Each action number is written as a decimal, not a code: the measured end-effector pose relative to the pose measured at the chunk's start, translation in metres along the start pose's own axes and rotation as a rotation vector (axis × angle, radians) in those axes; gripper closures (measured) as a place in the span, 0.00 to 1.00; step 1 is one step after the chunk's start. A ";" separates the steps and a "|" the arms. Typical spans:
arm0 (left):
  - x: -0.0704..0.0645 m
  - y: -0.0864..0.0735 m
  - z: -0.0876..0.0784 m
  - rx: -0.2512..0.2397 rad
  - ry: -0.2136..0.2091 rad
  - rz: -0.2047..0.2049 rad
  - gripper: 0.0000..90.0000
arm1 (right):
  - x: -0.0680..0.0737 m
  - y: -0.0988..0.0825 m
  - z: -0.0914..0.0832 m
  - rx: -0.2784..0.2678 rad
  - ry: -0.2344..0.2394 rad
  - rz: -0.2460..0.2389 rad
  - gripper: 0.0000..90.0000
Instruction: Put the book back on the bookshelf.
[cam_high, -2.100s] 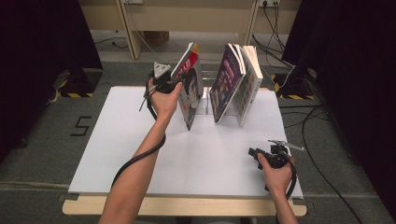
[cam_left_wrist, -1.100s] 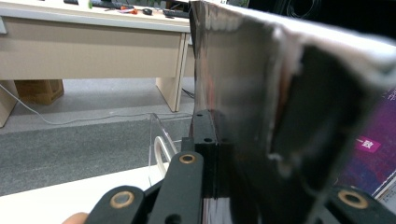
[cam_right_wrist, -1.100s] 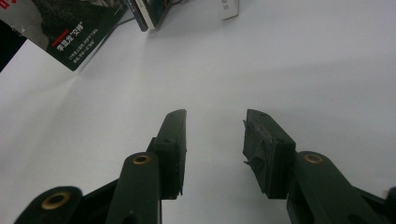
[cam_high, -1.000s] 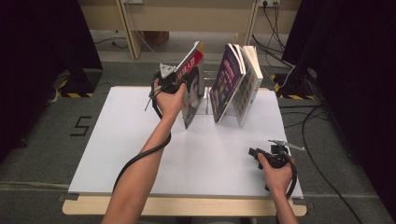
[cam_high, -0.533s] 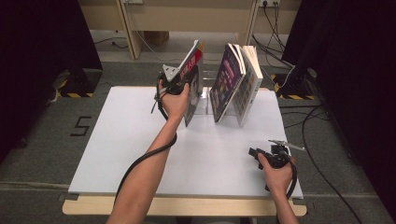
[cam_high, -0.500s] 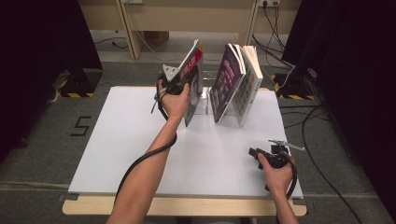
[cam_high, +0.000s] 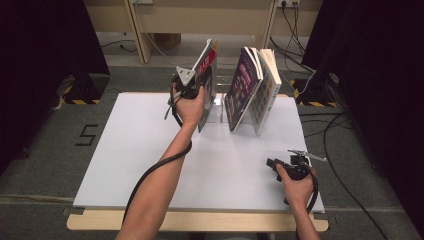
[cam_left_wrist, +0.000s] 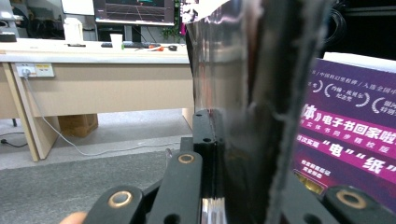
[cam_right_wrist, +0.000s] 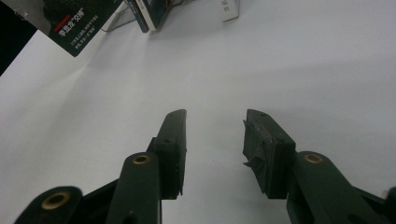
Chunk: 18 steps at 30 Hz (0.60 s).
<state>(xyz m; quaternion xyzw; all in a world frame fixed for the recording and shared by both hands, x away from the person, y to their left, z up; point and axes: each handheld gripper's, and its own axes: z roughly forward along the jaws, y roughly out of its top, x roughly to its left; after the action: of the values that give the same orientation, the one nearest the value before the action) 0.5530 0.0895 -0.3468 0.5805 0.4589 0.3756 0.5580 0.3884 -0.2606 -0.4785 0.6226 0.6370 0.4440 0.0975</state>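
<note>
Left tool (cam_high: 192, 82) clamped on a thin book (cam_high: 207, 75), held upright and lifted near the far edge of the white tabletop (cam_high: 140, 150), just left of the leaning books (cam_high: 252, 87) that rest against a clear stand (cam_high: 220, 107). In the left gripper view the book's edge (cam_left_wrist: 261, 116) stands between the black jaws, with the purple cover (cam_left_wrist: 350, 135) of the nearest leaning book close beside it. Right tool (cam_high: 280, 165) rests low at the near right of the tabletop, jaws apart and empty (cam_right_wrist: 212, 149). To seat the book well, judged from this pose: keep it vertical, lower its bottom edge to the tabletop beside the row, then tip it gently against the purple cover before loosening the grip, lest the row slide.
</note>
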 end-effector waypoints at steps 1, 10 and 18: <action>0.000 0.000 0.000 0.000 0.000 0.000 0.96 | 0.000 0.000 0.000 0.000 0.000 0.000 0.66; -0.003 -0.011 -0.004 -0.008 0.013 0.055 0.95 | -0.001 0.000 -0.001 -0.004 0.002 0.003 0.66; 0.004 -0.014 -0.012 -0.009 0.029 0.110 0.93 | 0.000 0.000 -0.001 0.002 0.001 0.008 0.66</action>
<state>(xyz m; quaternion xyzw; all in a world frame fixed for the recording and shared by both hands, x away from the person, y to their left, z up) 0.5412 0.0963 -0.3602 0.5967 0.4327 0.4163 0.5323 0.3874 -0.2606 -0.4781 0.6248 0.6351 0.4441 0.0946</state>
